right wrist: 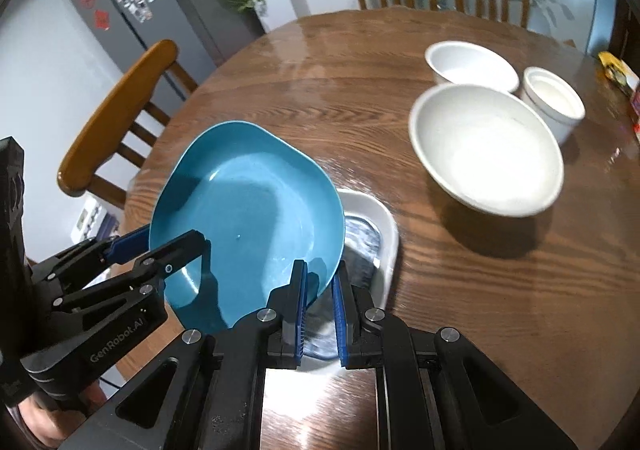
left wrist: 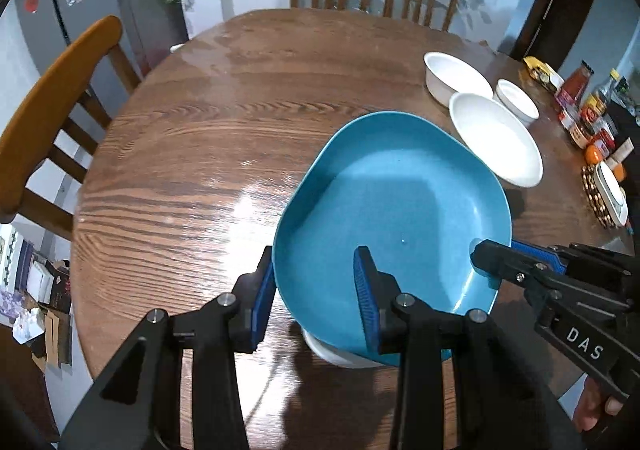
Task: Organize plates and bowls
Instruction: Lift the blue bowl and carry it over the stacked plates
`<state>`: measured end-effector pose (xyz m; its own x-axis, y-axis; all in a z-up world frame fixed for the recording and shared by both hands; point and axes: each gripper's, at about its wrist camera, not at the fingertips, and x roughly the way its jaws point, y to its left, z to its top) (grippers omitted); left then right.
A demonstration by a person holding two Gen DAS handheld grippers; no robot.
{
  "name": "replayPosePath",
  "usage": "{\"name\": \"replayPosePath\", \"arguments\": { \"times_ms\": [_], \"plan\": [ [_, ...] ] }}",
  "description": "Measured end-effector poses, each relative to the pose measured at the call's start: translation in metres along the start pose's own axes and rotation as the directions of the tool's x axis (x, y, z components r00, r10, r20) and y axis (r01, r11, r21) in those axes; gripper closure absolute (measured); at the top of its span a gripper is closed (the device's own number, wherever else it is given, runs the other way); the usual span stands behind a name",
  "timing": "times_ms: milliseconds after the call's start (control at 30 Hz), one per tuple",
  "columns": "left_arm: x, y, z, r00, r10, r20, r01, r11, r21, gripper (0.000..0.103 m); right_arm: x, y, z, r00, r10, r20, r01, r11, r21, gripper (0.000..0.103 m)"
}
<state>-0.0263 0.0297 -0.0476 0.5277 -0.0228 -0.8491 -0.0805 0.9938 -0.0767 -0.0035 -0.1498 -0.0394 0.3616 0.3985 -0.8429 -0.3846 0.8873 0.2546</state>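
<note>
Blue plate (left wrist: 392, 206) is hanging tilted over the white dish (right wrist: 372, 226), both grippers (left wrist: 316, 290) (right wrist: 320, 290) clamping its rim, apparently thinly, so it risks slipping.

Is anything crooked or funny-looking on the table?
Yes, the blue plate is tilted, not flat. Both grippers hold its rim, the left gripper and the right gripper, and it hangs over a white dish. The three white bowls sit upright, and nothing looks spilled or broken.
</note>
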Motion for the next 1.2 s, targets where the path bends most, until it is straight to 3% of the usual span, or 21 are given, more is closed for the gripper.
{"name": "replayPosePath", "arguments": {
  "times_ms": [500,700,1200],
  "plan": [
    [0.035,-0.011,-0.004,0.994,0.020,-0.108,-0.016,0.999,0.035,0.067,0.028,-0.011,-0.011,0.995,-0.008,-0.095,0.011,1.000,0.023,0.089],
    [0.041,-0.015,-0.007,0.992,0.037,-0.122,-0.029,0.997,0.069,0.064,0.034,-0.013,-0.018,0.990,0.001,-0.139,0.004,0.999,0.037,0.089],
    [0.044,-0.016,-0.008,0.989,0.046,-0.138,-0.032,0.995,0.095,0.063,0.038,-0.010,-0.015,0.988,-0.023,-0.155,0.026,0.999,0.020,0.087]
  ]
}}
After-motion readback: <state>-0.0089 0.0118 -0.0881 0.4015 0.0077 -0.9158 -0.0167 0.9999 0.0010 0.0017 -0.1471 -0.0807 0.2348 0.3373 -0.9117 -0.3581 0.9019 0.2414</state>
